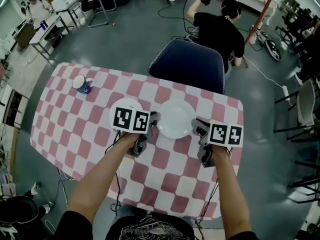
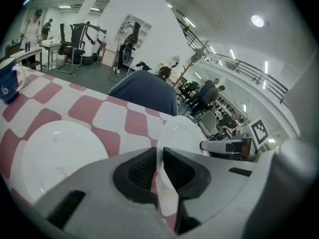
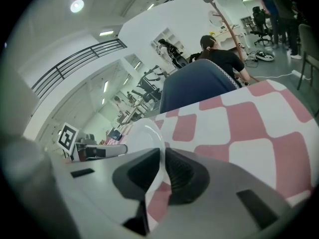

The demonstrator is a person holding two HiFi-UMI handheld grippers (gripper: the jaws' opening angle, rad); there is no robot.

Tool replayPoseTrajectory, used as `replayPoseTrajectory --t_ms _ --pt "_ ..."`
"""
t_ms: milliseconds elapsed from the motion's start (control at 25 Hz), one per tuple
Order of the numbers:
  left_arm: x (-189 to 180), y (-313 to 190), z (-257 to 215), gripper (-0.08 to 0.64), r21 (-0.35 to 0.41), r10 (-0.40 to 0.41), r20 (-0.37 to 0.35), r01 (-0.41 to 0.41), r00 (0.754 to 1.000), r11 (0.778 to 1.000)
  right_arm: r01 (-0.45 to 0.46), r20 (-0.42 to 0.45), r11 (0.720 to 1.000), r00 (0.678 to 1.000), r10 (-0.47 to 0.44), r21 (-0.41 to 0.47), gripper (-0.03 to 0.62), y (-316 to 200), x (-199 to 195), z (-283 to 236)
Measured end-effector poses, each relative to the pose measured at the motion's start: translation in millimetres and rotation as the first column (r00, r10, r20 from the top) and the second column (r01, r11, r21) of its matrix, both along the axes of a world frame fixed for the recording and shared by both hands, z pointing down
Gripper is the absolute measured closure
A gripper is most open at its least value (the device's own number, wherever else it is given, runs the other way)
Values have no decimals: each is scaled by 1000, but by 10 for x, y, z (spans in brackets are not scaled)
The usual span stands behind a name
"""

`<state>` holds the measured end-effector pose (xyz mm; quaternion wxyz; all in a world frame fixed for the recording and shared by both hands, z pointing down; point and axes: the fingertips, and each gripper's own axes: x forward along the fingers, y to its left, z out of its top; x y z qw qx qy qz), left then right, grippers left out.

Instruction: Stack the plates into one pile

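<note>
A white plate (image 1: 175, 118) hangs just above the middle of the checked table, gripped from both sides. My left gripper (image 1: 153, 120) is shut on its left rim, and in the left gripper view the rim (image 2: 164, 148) runs up between the two dark pads. My right gripper (image 1: 198, 127) is shut on the right rim; in the right gripper view the plate (image 3: 142, 133) rises from between the pads. A second white plate (image 1: 124, 107) lies flat on the cloth just to the left, partly hidden by my left marker cube, and also shows in the left gripper view (image 2: 60, 153).
A blue mug (image 1: 82, 84) stands at the table's far left. A blue chair (image 1: 187, 64) is pushed against the far edge, and a person (image 1: 215, 29) crouches behind it. The table (image 1: 75, 134) has a red and white checked cloth.
</note>
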<state>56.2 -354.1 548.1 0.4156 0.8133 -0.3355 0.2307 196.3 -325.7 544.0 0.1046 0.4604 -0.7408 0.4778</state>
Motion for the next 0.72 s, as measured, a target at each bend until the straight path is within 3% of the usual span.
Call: replayPoseTrajectory --t_ms 440,720 --pt "-1199 -45 -16 515 12 -111 24 111 994 994 102 18 995 995 -102 8 551 -190 -1177 -5" --pt "-1718 -119 69 514 -5 -127 38 127 991 992 101 48 995 994 -100 -19 552 -252 -1694 95"
